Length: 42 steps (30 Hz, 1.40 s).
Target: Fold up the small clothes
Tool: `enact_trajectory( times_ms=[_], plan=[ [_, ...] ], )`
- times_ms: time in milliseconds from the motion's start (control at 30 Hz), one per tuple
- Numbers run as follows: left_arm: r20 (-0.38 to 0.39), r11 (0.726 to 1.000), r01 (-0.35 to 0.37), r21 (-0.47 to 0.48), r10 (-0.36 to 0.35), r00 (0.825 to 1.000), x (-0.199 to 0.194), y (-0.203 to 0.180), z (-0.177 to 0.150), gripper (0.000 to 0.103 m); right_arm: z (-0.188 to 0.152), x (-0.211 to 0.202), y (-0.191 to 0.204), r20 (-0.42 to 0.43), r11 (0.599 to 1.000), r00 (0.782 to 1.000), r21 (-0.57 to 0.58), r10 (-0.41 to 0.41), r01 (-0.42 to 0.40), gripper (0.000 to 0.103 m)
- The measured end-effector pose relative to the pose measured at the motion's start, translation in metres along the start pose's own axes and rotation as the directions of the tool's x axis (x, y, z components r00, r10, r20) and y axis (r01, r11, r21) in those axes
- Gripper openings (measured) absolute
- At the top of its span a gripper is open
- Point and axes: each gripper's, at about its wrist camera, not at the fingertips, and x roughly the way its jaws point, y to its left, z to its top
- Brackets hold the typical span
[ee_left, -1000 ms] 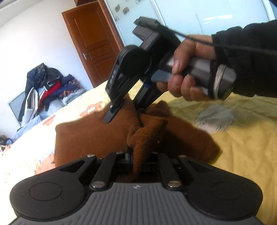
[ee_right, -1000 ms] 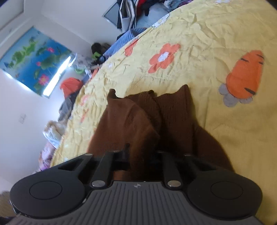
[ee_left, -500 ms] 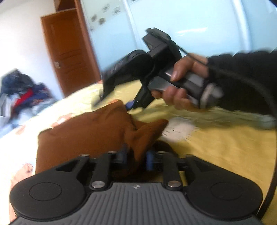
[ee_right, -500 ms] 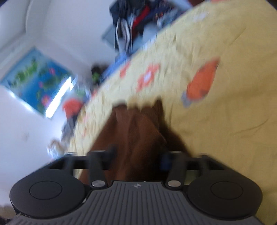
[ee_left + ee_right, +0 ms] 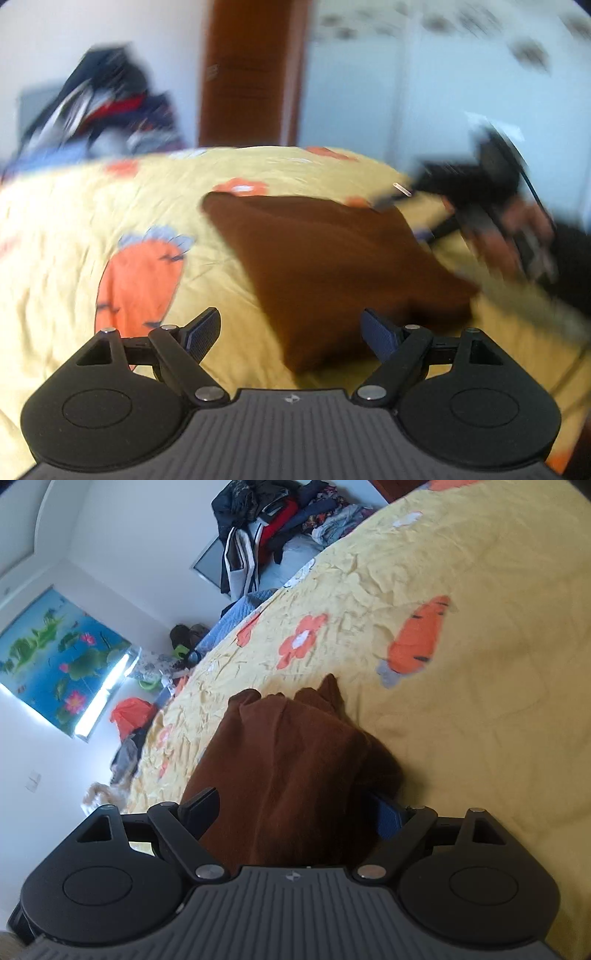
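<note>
- Left gripper point(image 5: 291, 332) hangs over the bed, its jaws spread wide with nothing between them; one fingertip point(image 5: 202, 329) at 7 o'clock, the other at 5 o'clock of the left wrist view.
- The brown garment point(image 5: 332, 266) lies folded flat on the yellow sheet point(image 5: 55, 240), filling the centre of that view, its near corner pointing down toward 6 o'clock between the left fingers without touching them.
- An orange carrot print point(image 5: 138, 288) sits at 8 o'clock, just beside the garment's left edge.
- Right gripper point(image 5: 417, 199) shows blurred at 3 o'clock in the left view, held in a hand point(image 5: 517, 229), its tips near the garment's far right corner; too smeared to tell contact.
- From the right wrist view: right gripper point(image 5: 295, 812) has its jaws spread, and the brown garment point(image 5: 291, 768) rises between the fingers, bunched up toward 12 o'clock; not pinched that I can see.
- Yellow sheet point(image 5: 480, 738) runs out to 3 o'clock, with a flower print point(image 5: 301, 640) at 12 o'clock.
- A clothes pile point(image 5: 280, 520) sits off the bed at 12 o'clock; a wall picture point(image 5: 55, 657) at 9 o'clock.
</note>
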Motion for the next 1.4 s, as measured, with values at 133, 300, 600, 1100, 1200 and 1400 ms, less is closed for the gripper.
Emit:
enact_trajectory(
  times_ms=[133,300,600,1100,1200,1400],
  plan=[
    [-0.037,0.997,-0.039,0.062,0.041,0.998,0.017,-0.023,-0.011,0.083,0.001,0.005,0.003,-0.012,1.000,1.000,-0.020,-0.013,0.012,0.090],
    [-0.072,0.994,-0.109,-0.007,0.109,0.991,0.037,-0.020,-0.002,0.047,-0.003,0.005,0.001,0.001,0.999,1.000,-0.032,-0.008,0.008,0.091],
    [-0.117,0.982,-0.056,-0.180,0.036,0.993,0.020,0.014,-0.017,0.011,-0.001,-0.001,-0.017,-0.003,0.996,0.997,-0.047,-0.079,0.079,0.031],
    [-0.001,0.989,-0.100,-0.107,0.101,0.995,0.028,-0.011,0.043,0.076,-0.006,-0.004,0.073,0.147,0.974,0.989,-0.217,-0.031,0.063,0.089],
    [-0.092,0.993,-0.113,-0.030,0.110,0.990,0.074,-0.033,0.044,0.076,0.007,0.039,0.064,0.101,0.958,0.981,-0.217,-0.167,0.186,0.088],
    [-0.155,0.990,-0.114,-0.088,0.099,0.983,0.091,-0.021,0.035,0.080,-0.007,0.057,0.034,0.205,0.877,0.941,-0.352,-0.269,0.327,0.095]
  ],
)
